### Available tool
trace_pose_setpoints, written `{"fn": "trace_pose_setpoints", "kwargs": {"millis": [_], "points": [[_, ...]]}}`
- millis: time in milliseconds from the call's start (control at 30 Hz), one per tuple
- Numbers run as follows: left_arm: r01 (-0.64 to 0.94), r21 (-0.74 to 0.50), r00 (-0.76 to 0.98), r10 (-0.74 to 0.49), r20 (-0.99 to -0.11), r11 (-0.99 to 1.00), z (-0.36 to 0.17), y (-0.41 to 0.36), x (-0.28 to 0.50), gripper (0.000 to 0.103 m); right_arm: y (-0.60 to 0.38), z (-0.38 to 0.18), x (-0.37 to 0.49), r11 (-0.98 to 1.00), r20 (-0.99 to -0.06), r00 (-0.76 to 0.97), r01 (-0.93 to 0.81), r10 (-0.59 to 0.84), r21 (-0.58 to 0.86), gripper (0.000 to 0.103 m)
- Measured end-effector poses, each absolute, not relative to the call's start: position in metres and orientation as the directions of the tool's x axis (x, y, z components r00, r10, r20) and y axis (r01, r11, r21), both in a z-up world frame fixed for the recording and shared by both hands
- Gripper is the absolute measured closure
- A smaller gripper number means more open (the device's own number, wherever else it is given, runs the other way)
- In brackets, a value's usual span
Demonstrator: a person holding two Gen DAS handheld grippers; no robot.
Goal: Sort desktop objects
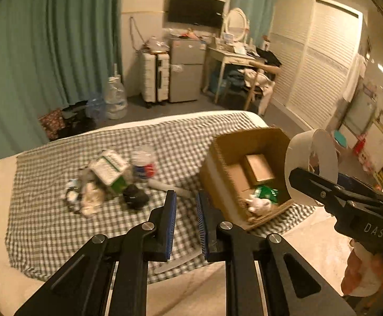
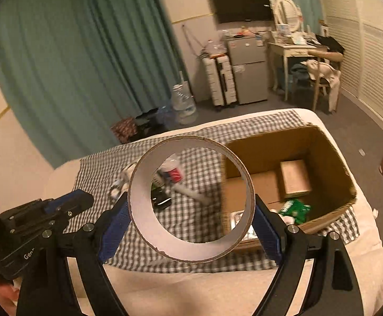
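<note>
My right gripper [image 2: 191, 210] is shut on a white tape roll [image 2: 144, 210], a wide cardboard ring, held in the air at the near left edge of an open cardboard box [image 2: 331, 158]. In the left wrist view the roll [image 1: 296, 158] hangs over the box's [image 1: 217, 158] near right corner. My left gripper [image 1: 186, 200] is open and empty, above the checked cloth [image 1: 46, 223] between the box and a pile of small objects [image 1: 107, 179]: a green-white carton, a plastic cup, a black item, crumpled wrappers.
The box holds a small brown carton [image 1: 260, 168], a green packet [image 1: 266, 192] and white crumpled paper. A grey tube [image 1: 167, 187] lies on the cloth beside the box. The cloth covers a bed; water jugs, suitcase and desk stand beyond.
</note>
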State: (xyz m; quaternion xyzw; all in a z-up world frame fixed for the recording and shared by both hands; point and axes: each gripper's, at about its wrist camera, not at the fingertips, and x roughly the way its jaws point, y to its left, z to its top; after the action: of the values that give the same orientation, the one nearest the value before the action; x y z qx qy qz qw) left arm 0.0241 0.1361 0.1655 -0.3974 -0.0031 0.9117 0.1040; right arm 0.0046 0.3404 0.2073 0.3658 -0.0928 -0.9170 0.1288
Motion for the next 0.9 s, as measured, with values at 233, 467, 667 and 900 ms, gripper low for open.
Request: {"fn": "trace_pose_setpoints", "kwargs": {"millis": [233, 467, 667, 900], "points": [[-0.231, 0.018, -0.545, 0.115, -0.831, -0.973, 0.071, 0.161, -0.009, 0.043, 0.384, 0.177, -0.02, -0.946, -0.674, -0.68, 0.092, -0.289, 0.312, 0.017], [-0.411, 0.136, -0.386, 0.037, -0.922, -0.902, -0.041, 0.139, -0.007, 0.042, 0.378, 0.142, -0.039, -0.941, -0.706, -0.638, 0.092, -0.308, 0.327, 0.017], [-0.489, -0.065, -0.219, 0.194, -0.956, -0.87, -0.063, 0.115, -0.009, 0.042, 0.358, 0.127, -0.049, -0.958, -0.732, -0.627, 0.091, -0.266, 0.27, 0.017], [-0.609, -0.144, -0.134, 0.28, -0.951, -0.78, -0.089, 0.109, 0.001, 0.042, 0.338, 0.116, -0.063, -0.971, -0.746, -0.624, 0.106, -0.232, 0.212, 0.017]]}}
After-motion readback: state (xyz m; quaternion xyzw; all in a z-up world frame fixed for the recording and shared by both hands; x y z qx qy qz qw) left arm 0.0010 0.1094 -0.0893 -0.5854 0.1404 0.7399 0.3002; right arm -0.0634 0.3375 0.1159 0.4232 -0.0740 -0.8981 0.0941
